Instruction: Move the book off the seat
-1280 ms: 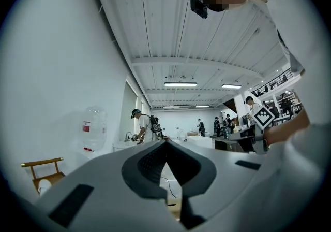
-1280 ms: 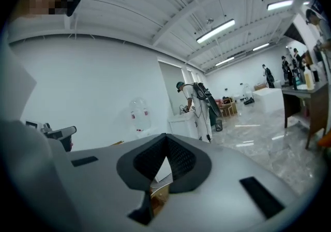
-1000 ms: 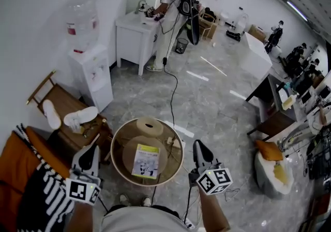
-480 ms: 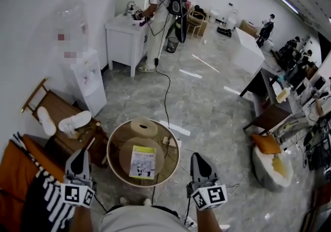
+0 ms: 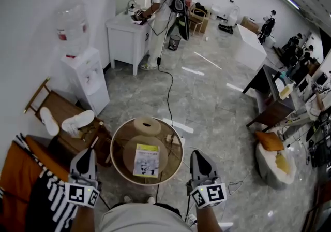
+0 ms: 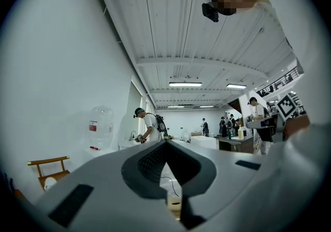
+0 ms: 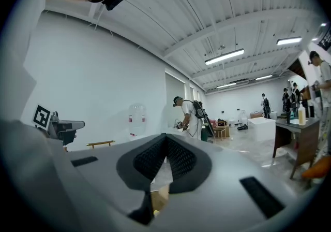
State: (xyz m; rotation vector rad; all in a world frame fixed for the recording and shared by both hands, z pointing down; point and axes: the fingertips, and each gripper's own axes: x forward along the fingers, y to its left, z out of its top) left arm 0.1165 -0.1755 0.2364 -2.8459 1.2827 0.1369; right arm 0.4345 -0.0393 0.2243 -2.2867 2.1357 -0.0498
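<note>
Grey floor rings the seat (image 5: pixel 128 158); the book (image 5: pixel 146 160) lies there untouched, your left gripper (image 5: pixel 88 153) and right gripper (image 5: pixel 197 156) both closed, empty.

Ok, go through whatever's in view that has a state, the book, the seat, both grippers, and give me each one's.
book: closed, lying flat on the seat, cover up, not held.
seat: upright, book on it.
left gripper: jaws shut, nothing between them, apart from the book.
right gripper: jaws shut, nothing between them, apart from the book.
water bottle: mounted neck down on the dispenser.
</note>
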